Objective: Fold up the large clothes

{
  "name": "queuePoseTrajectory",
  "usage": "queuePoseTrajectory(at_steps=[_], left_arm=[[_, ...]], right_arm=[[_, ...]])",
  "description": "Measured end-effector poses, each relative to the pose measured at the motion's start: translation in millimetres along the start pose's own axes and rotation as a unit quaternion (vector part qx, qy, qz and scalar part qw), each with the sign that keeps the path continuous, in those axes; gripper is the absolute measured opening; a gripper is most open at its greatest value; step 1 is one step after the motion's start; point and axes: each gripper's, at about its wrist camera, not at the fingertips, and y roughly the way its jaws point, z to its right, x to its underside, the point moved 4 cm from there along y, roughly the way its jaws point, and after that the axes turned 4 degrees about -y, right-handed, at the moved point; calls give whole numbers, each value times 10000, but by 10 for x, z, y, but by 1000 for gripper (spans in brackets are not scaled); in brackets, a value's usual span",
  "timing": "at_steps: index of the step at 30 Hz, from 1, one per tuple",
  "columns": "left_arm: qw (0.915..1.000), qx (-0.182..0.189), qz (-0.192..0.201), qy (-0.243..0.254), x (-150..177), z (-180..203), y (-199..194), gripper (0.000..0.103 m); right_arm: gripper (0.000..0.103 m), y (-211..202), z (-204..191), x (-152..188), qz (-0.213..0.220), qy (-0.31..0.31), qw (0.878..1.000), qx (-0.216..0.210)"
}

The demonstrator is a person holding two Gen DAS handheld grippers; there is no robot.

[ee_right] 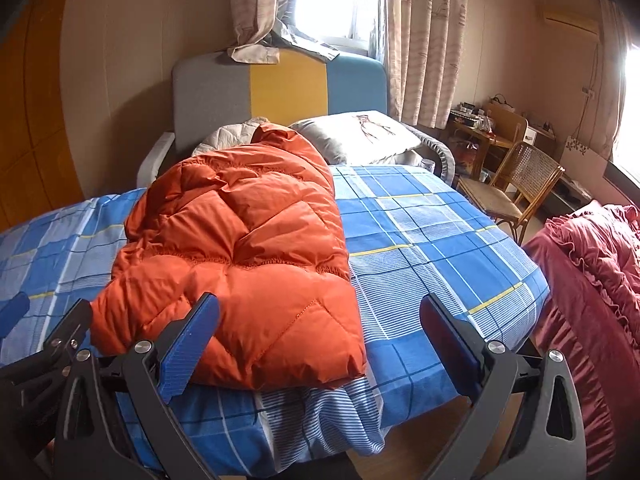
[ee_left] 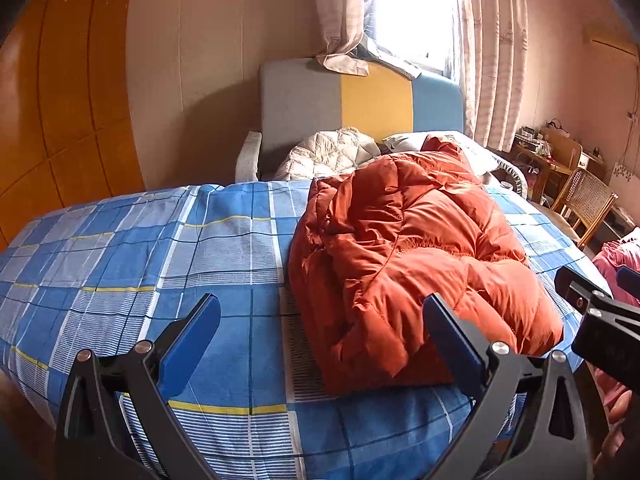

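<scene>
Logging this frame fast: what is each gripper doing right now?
Left gripper: open, holding nothing, above the bed near the orange jacket.
Right gripper: open, holding nothing, at the jacket's near edge.

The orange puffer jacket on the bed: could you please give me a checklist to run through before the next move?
1. Left gripper open, holding nothing: ok.
2. Right gripper open, holding nothing: ok.
3. Orange puffer jacket lies fully on the bed: ok.
4. Jacket already folded in a compact bundle: ok.
5. Jacket's near edge lies just ahead of both grippers: ok.
6. Zipper closed: cannot tell.
</scene>
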Motion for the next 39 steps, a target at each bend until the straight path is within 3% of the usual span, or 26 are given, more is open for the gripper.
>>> queuePoseTrajectory(at_steps=[39], left_arm=[[9994,104,276,154,-124,108,-170,101]], right_arm=[[100,6,-9,71,-19,26,10000,-57]])
